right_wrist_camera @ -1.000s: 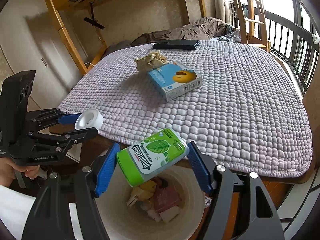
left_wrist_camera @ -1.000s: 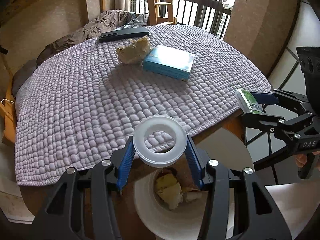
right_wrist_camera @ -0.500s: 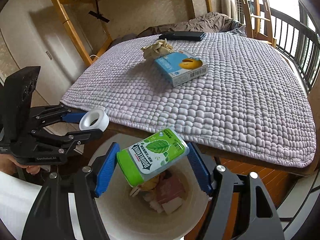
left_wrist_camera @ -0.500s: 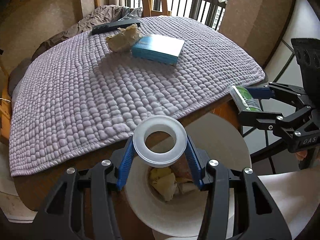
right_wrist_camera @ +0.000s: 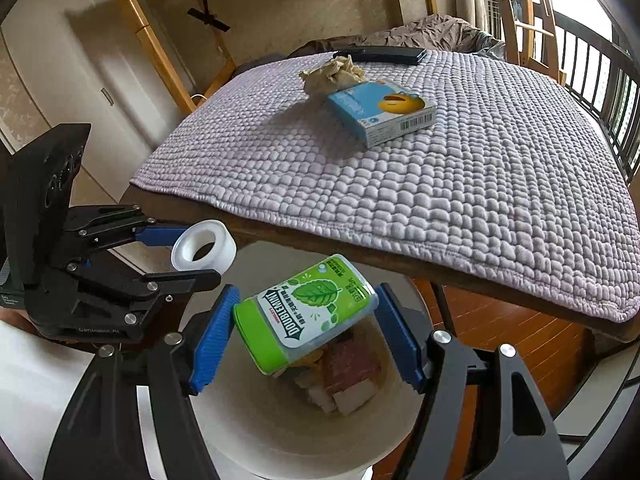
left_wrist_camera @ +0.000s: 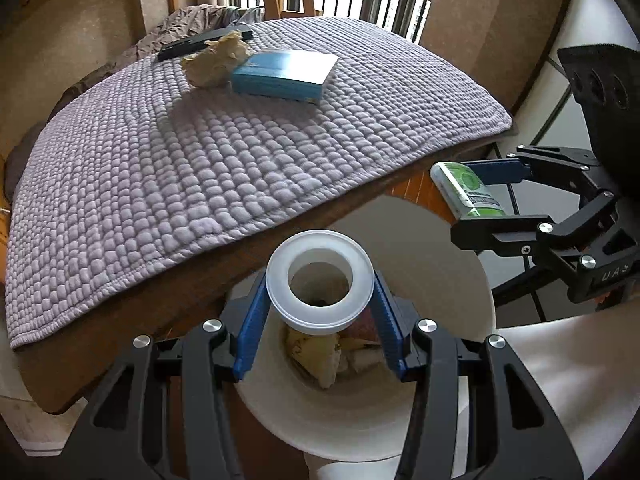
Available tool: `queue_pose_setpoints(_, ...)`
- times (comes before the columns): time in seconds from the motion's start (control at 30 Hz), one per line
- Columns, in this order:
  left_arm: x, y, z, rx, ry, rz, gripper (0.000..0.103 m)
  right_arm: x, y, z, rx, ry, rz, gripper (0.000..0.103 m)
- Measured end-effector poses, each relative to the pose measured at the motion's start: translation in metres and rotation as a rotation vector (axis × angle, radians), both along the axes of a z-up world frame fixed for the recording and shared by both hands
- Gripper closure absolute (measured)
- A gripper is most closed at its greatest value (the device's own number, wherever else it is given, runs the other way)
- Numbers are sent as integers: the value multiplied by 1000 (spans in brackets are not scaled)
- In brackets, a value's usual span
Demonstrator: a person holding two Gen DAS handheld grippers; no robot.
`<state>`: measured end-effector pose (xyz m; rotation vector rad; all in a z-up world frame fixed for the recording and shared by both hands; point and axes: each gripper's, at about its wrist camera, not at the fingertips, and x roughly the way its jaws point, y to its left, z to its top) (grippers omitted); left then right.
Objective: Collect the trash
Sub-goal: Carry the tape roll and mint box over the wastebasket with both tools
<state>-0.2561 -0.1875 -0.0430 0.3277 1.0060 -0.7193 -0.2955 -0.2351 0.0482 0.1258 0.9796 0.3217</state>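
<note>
Two grippers: both above bin (right_wrist_camera: 280,436)
left gripper (left_wrist_camera: 320,312): clamped on tape roll (left_wrist_camera: 320,282)
right gripper (right_wrist_camera: 306,330): clamped on green gum bottle (right_wrist_camera: 306,314)
bed (right_wrist_camera: 440,184): crumpled paper (right_wrist_camera: 332,74), blue box (right_wrist_camera: 382,110)

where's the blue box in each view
Left wrist view: the blue box lies upper middle, on the purple quilt, its right side against the crumpled paper.
Right wrist view: the blue box sits upper middle, right of and below the crumpled paper.
Shared landmark: the crumpled paper touching it.
</note>
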Motion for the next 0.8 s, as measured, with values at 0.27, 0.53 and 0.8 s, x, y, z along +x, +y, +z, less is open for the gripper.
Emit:
queue_pose_setpoints(0.27, -2, -3, -14, 21, 27, -29, 51, -4, 2, -10, -5, 21, 6, 34)
queue_pose_setpoints(0.53, 2, -5, -30, 40, 57, -36, 51, -1, 4, -24, -3, 53, 1, 34)
queue_pose_setpoints(0.8, 3, -11, -46, 57, 78, -39, 51, 4, 7, -36, -7, 81, 1, 34)
